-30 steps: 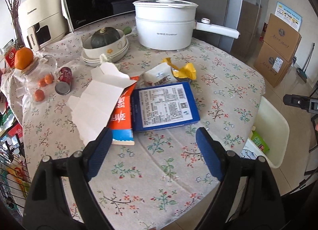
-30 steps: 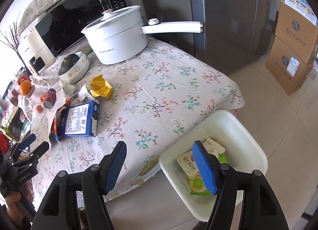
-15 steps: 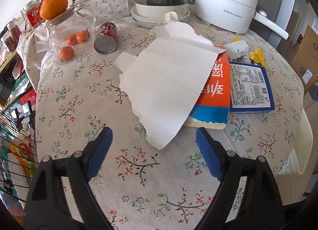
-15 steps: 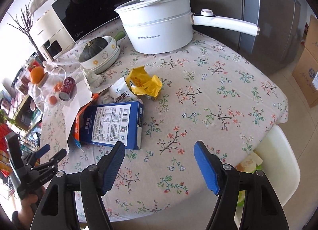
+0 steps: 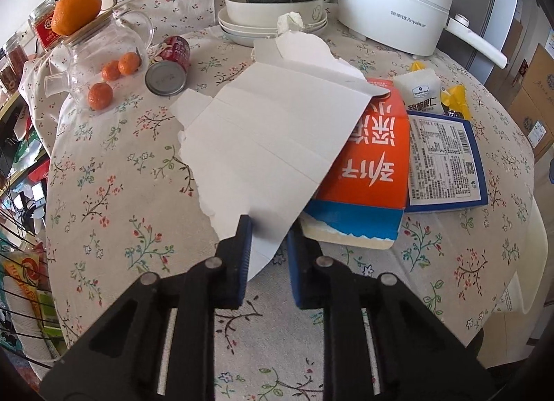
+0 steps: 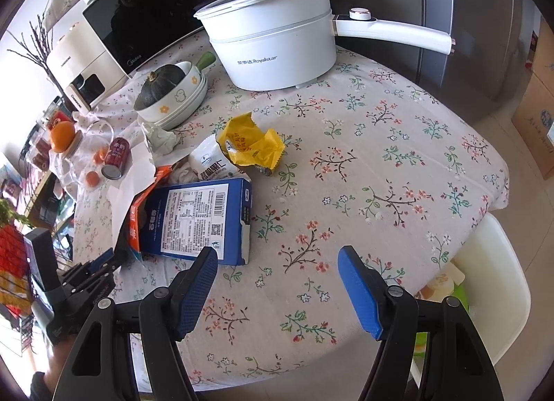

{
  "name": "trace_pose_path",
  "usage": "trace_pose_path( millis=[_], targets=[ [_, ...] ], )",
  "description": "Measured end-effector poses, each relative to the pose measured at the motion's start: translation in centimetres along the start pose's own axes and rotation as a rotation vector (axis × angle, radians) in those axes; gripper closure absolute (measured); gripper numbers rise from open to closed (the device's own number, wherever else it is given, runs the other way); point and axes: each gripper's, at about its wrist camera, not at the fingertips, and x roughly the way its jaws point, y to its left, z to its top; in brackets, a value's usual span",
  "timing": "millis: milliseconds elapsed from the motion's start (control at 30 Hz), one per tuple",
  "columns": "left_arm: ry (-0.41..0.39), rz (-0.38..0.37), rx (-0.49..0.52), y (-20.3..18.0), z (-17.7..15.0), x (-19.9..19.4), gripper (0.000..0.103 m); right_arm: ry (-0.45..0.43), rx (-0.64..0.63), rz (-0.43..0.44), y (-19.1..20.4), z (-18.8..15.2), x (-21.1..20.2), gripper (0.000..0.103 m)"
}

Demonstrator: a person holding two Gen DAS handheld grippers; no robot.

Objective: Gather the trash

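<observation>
Torn white card (image 5: 263, 158) sits between closing left tool (image 5: 266, 245); right tool (image 6: 277, 283), apart, alone shows bin (image 6: 498, 297).

We see open tablecloth (image 6: 363, 172) on the right half of the table, free to the near edge. The left is crowded: torn white cardboard (image 5: 270, 144) over an orange carton (image 5: 370, 158), a blue box (image 6: 197, 221), a yellow wrapper (image 6: 249, 146). Far back, the white pot (image 6: 277, 51) and stacked bowls (image 6: 176, 96) block passage.
</observation>
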Motion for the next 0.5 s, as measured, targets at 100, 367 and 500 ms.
trace_pose_path(
  millis=[100,367,500],
  targets=[
    [-0.050,-0.007,-0.030,0.8,0.4,-1.6,0.094,-0.008,-0.006,0.001,0.3,-0.2,-0.4,0.029],
    [-0.127,-0.091,-0.169,4.7,0.8,-5.8,0.102,-0.033,-0.042,0.020,2.9,-0.3,-0.3,0.029],
    [-0.135,-0.139,-0.231,6.4,0.3,-7.3,0.102,-0.017,-0.058,0.049,5.0,-0.5,1.1,0.029]
  ],
)
